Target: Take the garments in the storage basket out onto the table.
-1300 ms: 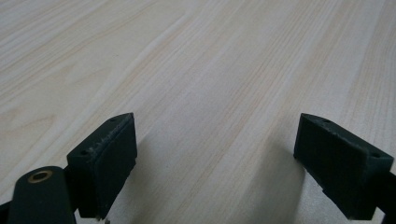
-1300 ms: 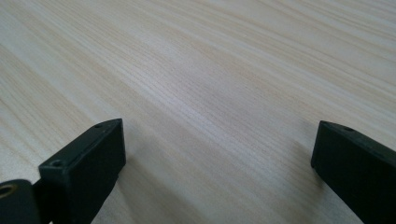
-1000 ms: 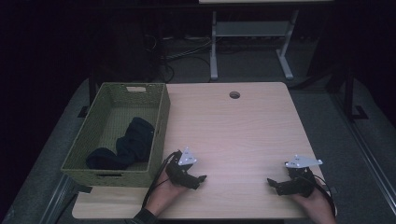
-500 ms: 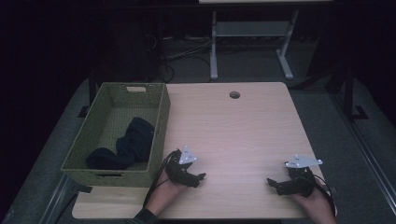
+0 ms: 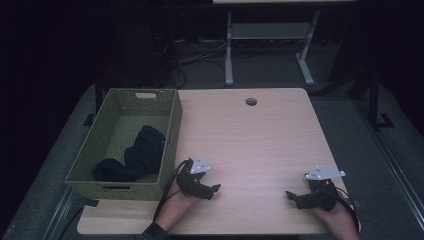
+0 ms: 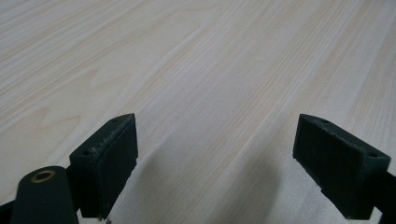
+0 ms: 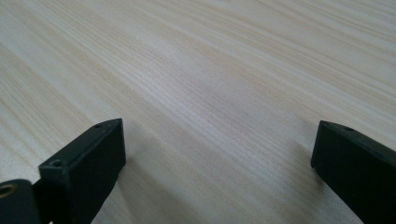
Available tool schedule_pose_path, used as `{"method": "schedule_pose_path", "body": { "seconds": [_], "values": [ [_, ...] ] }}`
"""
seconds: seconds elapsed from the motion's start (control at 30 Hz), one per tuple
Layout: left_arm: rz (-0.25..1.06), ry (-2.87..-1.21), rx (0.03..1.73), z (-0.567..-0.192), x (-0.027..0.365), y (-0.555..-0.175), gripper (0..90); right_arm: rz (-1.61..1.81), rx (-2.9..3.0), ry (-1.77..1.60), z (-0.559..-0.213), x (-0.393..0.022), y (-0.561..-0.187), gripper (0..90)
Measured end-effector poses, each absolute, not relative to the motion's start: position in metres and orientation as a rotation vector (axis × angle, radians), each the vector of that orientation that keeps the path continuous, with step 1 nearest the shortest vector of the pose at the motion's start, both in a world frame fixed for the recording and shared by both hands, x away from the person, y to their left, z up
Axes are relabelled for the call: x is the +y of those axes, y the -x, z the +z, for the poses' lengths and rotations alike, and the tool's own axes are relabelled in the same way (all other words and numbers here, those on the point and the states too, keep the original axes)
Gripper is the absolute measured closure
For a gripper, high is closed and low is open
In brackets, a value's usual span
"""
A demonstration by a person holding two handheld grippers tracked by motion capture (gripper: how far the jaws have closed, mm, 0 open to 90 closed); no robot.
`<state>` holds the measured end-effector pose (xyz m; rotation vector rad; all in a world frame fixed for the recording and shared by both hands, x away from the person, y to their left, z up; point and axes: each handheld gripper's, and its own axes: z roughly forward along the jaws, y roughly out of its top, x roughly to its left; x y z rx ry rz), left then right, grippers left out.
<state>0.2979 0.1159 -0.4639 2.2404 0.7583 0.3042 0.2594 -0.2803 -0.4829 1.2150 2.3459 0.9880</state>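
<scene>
high view has the dark socks (image 5: 131,158) lying in the basket (image 5: 172,127), left gripper (image 5: 213,189) and right gripper (image 5: 291,196) both spread and empty on the bare counter (image 5: 260,135), work looks finished.

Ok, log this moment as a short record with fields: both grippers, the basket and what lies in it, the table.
left gripper: open, holds nothing, low over the table near its front edge, just right of the basket
right gripper: open, holds nothing, low over the table near its front right corner
basket: green woven, at the table's left side
contents: dark cloth lying bunched inside
table: light wood, round hole near the far edge
</scene>
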Motion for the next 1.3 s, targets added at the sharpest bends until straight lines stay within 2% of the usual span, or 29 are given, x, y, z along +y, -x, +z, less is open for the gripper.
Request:
{"method": "schedule_pose_path", "body": {
  "seconds": [1.3],
  "values": [
    [0.293,-2.186,0.735,-0.432,0.117,-0.302,13.7,0.988,2.346,-1.215,-0.483,-0.28,-0.259,2.7]
  ]
}}
